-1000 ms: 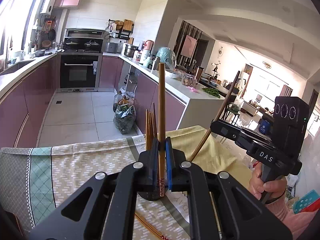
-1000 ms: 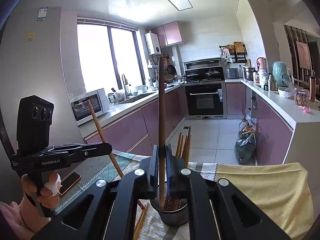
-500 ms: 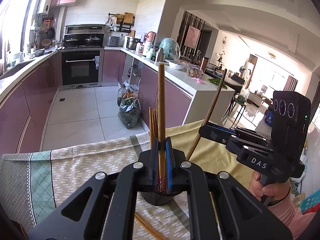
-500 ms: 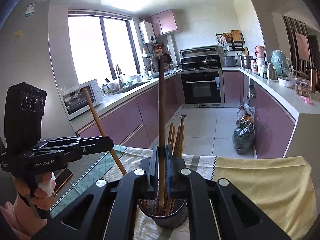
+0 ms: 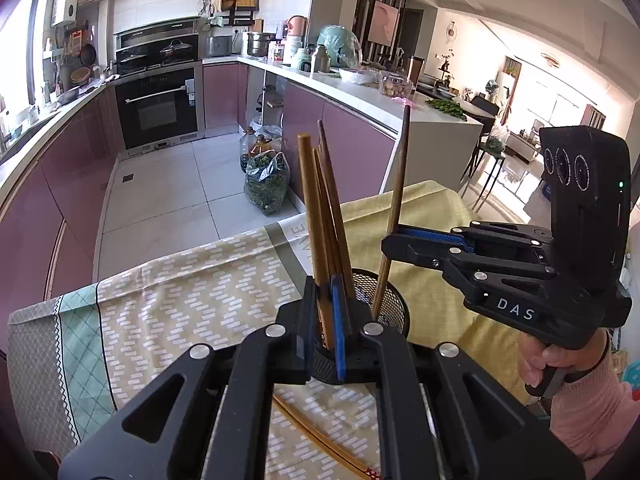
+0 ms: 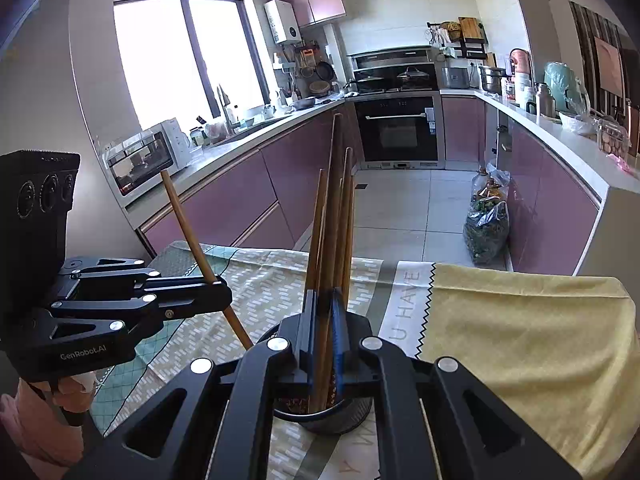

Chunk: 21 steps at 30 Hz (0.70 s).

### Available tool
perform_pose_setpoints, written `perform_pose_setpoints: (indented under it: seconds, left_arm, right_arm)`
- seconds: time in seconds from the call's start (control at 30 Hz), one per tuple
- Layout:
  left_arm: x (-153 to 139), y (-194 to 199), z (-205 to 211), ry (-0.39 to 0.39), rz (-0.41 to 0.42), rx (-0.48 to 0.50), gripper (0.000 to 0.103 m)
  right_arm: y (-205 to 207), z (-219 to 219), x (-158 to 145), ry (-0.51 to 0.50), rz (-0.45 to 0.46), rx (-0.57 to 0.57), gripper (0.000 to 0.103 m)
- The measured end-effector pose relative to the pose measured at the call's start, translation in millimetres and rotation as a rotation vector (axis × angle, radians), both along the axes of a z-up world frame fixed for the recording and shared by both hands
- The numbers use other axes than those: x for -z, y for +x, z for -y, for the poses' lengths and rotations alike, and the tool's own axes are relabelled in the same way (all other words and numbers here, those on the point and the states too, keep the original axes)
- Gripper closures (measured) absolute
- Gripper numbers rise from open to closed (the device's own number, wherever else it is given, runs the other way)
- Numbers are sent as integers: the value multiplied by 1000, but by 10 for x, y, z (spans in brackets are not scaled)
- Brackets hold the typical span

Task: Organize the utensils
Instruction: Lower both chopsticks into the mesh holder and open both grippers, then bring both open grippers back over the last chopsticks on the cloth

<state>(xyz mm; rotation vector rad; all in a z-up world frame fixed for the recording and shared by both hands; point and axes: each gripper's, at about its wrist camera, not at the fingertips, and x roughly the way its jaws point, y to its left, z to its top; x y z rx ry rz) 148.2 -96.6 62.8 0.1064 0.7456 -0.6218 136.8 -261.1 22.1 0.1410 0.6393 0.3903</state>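
A black mesh holder point(image 5: 390, 304) stands on the patterned cloth point(image 5: 192, 280) and holds several wooden chopsticks point(image 5: 332, 208). My left gripper point(image 5: 325, 320) is shut on a chopstick point(image 5: 310, 216) whose lower end is inside the holder. My right gripper point(image 6: 323, 336) is shut on another chopstick point(image 6: 330, 208), also lowered into the holder point(image 6: 340, 416). Each gripper shows in the other's view: the right one point(image 5: 396, 240) holding its chopstick point(image 5: 398, 176), the left one point(image 6: 216, 284) holding its chopstick point(image 6: 188, 224).
Loose chopsticks point(image 5: 320, 440) lie on the cloth near my left gripper. A yellow cloth point(image 6: 520, 340) covers the table's right part. Purple cabinets point(image 6: 240, 200), an oven point(image 6: 400, 132) and a green bag point(image 6: 486, 232) on the floor lie beyond the table edge.
Both grippers have moved down, lowering their chopsticks into the mesh holder. The holder now sits directly under both sets of fingers.
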Motion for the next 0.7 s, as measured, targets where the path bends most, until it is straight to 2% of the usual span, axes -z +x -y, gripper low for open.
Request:
perform_pose_setpoints:
  seconds: [0.2, 0.43, 0.53, 0.6, 0.7]
  left_arm:
    - [139, 180, 91, 28, -37, -19, 94]
    - [240, 294, 82, 22, -62, -30, 92]
    - [270, 280, 66, 21, -61, -42, 80]
    - [284, 265, 39, 17, -59, -53, 78]
    - [282, 211, -33, 3, -40, -78, 73]
  right_arm:
    - [86, 21, 38, 8, -19, 16, 96]
    - [114, 22, 35, 13, -20, 28, 96]
    - [107, 29, 45, 20, -14, 39, 94]
    - [102, 29, 51, 23, -13, 42, 90]
    - [89, 21, 55, 25, -10, 40, 89]
